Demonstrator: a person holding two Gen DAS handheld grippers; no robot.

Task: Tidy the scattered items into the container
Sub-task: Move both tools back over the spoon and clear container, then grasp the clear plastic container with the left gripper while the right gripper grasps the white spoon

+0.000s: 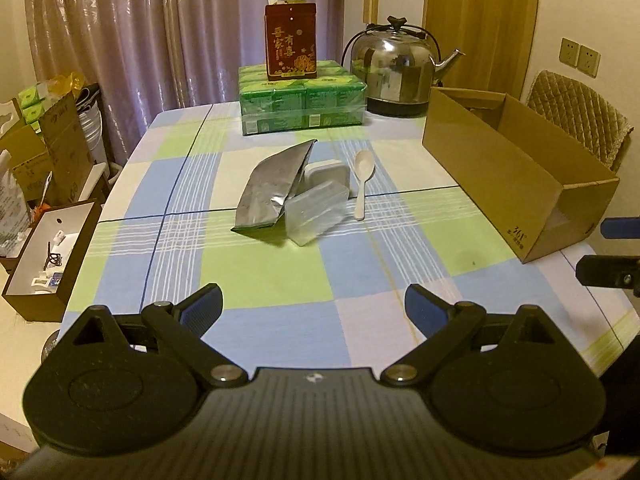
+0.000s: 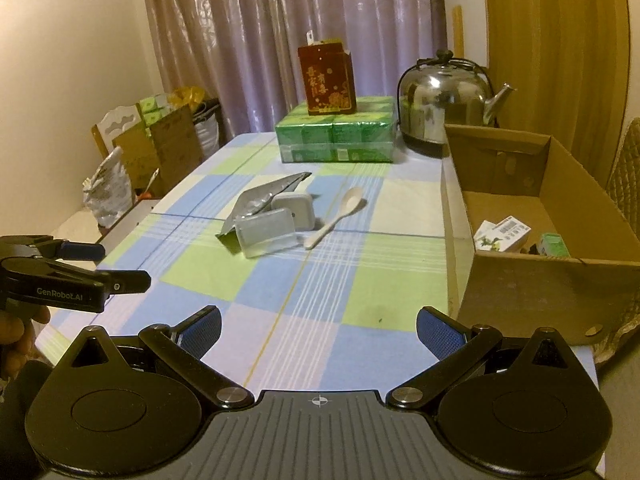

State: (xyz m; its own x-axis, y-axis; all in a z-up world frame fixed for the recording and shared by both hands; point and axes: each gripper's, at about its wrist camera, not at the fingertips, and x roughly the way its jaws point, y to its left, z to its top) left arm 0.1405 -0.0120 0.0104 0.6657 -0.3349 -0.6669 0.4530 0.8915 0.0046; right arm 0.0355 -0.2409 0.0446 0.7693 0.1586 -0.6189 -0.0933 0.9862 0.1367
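While both claws hang released and empty over the bench's near edge, left claw (image 1: 313, 307) and right claw (image 2: 318, 330), the foil pouch (image 1: 271, 190) lies mid-bench: likely light, crinkly, slippery. Pinch its flat sealed top. Cardboard box (image 2: 532, 280) waits right.

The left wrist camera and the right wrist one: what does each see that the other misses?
Only the left wrist view shows the open brown box on the floor beside the table. Only the right wrist view shows inside the cardboard box, where small packages lie. Both share the foil pouch, clear plastic case, white spoon and kettle.
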